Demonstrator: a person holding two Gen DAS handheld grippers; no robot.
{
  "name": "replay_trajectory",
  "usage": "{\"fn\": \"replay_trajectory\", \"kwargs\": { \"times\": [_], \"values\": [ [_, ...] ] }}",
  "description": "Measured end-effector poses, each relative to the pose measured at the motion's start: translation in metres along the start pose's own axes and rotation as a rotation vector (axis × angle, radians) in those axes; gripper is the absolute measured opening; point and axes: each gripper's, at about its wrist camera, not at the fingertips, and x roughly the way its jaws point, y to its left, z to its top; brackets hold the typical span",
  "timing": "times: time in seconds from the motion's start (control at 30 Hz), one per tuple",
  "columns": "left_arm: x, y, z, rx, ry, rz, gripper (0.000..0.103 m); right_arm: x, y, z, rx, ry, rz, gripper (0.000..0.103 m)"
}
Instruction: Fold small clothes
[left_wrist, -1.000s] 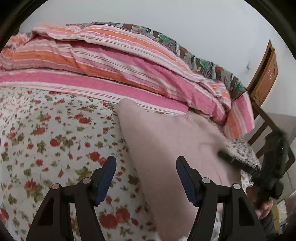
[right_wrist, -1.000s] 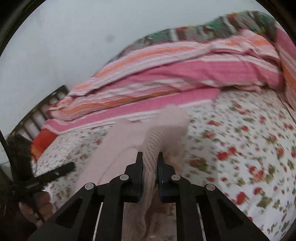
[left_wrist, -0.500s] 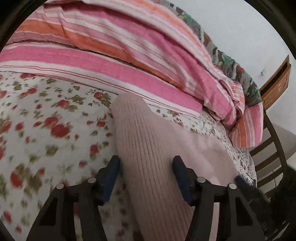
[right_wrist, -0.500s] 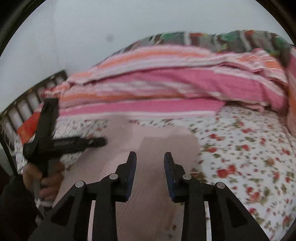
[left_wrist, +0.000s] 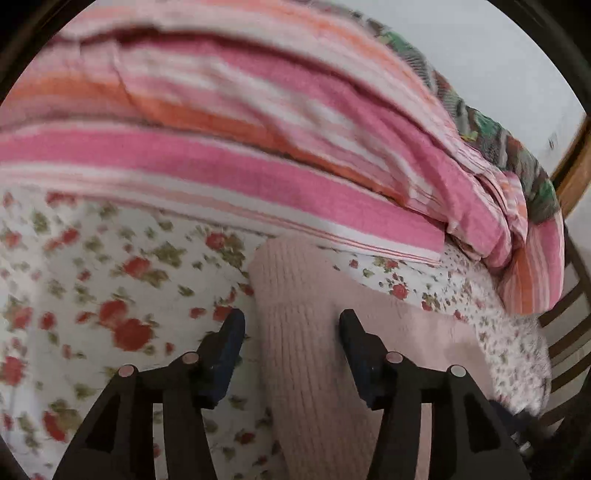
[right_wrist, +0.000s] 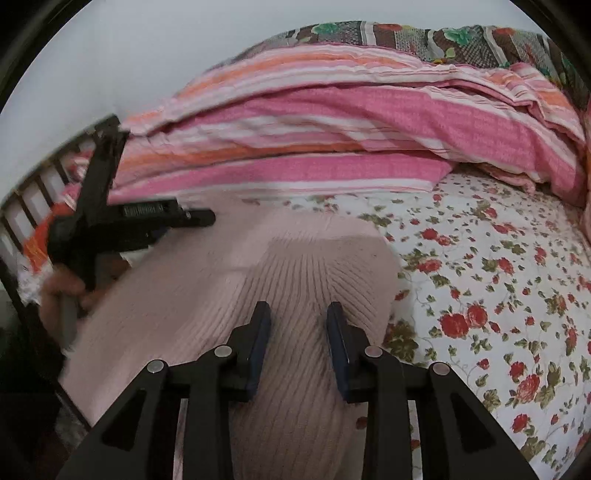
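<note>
in the left wrist view the left gripper reaches forward from the bottom of the frame, low over the bed, its two blue-padded fingers spread wide. they straddle a ribbed fold of the pale pink knitted garment without closing on it; whether either pad touches the knit cannot be told. the garment's ribbed part runs lengthwise from the bottom centre up to a rounded end at mid-frame, and a smoother part spreads to the lower right.

in the right wrist view the right gripper also comes up from the bottom edge, jaws parted with a gap between the pads, poised over the ribbed hump of the same pale pink knitted garment, holding nothing. here the garment lies on the white red-flowered bedsheet, its long axis slanting from the bottom centre toward the upper left. the left gripper appears at the left of this frame, seen side-on and pointing right over the garment's far edge, gripped by a hand.

a pink, orange and white striped quilt lies bunched across the top, with a dark patterned blanket behind it.
</note>
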Motion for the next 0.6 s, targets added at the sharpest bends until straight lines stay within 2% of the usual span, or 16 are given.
{"fn": "replay_trajectory", "kwargs": {
  "times": [0.07,0.17,0.27,0.37,0.43,0.6],
  "values": [
    [-0.012,-0.008,-0.004,0.045,-0.028,-0.032,0.051,-0.006,-0.004,0.007,0.010,-0.015,0.031,0.033],
    [-0.020,-0.022,-0.008,0.108,-0.038,-0.040,0.051,-0.003,-0.006,0.016,0.014,-0.030,-0.004,0.034],
    [-0.017,-0.036,-0.021,0.185,0.000,0.036,0.051,0.026,-0.014,0.016,0.050,0.063,-0.045,0.034],
    [-0.019,-0.047,-0.039,0.257,0.014,0.091,0.051,0.024,-0.019,0.017,0.072,0.074,-0.031,0.034],
    [-0.028,-0.047,-0.046,0.257,0.008,0.081,0.051,0.013,-0.021,0.017,0.088,0.071,-0.035,0.034],
    [-0.047,-0.047,-0.055,0.232,0.004,0.061,0.051,-0.026,-0.011,0.006,0.069,-0.003,-0.022,0.034]
  ]
}}
